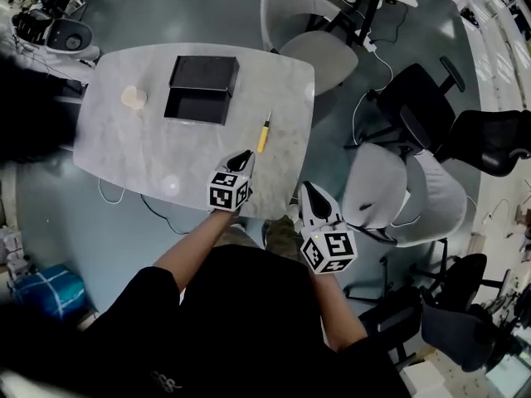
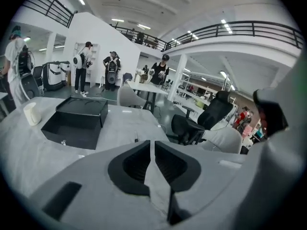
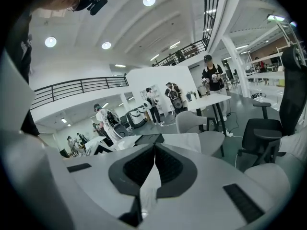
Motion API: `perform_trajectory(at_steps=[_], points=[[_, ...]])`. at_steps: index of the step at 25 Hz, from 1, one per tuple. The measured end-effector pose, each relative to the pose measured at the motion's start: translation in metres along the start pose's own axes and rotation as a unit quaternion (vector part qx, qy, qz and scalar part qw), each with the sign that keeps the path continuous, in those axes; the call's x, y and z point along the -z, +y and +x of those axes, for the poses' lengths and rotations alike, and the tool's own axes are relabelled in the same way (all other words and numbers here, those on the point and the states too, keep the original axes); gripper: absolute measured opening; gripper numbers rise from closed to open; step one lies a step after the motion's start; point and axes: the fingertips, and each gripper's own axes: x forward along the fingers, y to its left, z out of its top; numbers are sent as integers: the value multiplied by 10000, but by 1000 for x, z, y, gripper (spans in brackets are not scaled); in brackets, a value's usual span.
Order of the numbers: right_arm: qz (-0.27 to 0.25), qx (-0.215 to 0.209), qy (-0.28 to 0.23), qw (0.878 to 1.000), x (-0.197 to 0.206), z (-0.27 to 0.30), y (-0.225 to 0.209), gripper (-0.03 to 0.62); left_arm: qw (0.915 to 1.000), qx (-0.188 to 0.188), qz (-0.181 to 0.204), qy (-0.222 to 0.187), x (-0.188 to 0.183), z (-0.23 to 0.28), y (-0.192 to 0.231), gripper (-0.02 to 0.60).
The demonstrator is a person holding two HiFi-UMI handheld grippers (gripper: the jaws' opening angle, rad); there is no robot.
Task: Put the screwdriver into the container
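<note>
Head view: slim screwdriver (image 1: 264,133), yellow handle and thin metal shaft, lying near the table's (image 1: 124,156) right edge, just right of the open black container (image 1: 196,106). Left gripper (image 1: 243,157) and right gripper (image 1: 309,191) both pinched closed, empty.

Bare table (image 1: 149,152) is left between the near edge and the open container (image 1: 197,106). Its far side is bounded by the lid (image 1: 204,73).
</note>
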Motion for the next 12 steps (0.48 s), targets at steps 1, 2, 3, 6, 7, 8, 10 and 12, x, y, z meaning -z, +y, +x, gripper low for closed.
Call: perform_trajectory(at_steps=[1, 2, 3, 6, 7, 8, 10, 12], points=[[5, -42, 20, 10000, -2, 2, -5, 14, 10000, -66, -11, 67, 3, 11, 2, 22], [-8, -84, 43, 10000, -3, 3, -11, 14, 9998, -111, -39, 129, 5, 21, 4, 39], [-29, -124, 71, 9999, -4, 5, -16, 14, 9997, -134, -93, 191, 8, 31, 6, 96], [-48, -196, 163, 9997, -8, 5, -34, 14, 9981, -234, -428, 384, 16, 62, 13, 137], [-37, -201, 195, 9996, -8, 5, -41, 14, 9970, -311, -528, 468, 19, 72, 18, 138], [-25, -201, 232, 9995, -8, 5, -48, 14, 9959, -395, -572, 574, 24, 81, 22, 143], [-10, -193, 318, 9993, -7, 6, -61, 14, 9938, -515, -525, 833, 35, 99, 31, 149], [-41, -146, 371, 9992, -7, 5, -72, 14, 9915, -568, -476, 1069, 46, 113, 38, 161]])
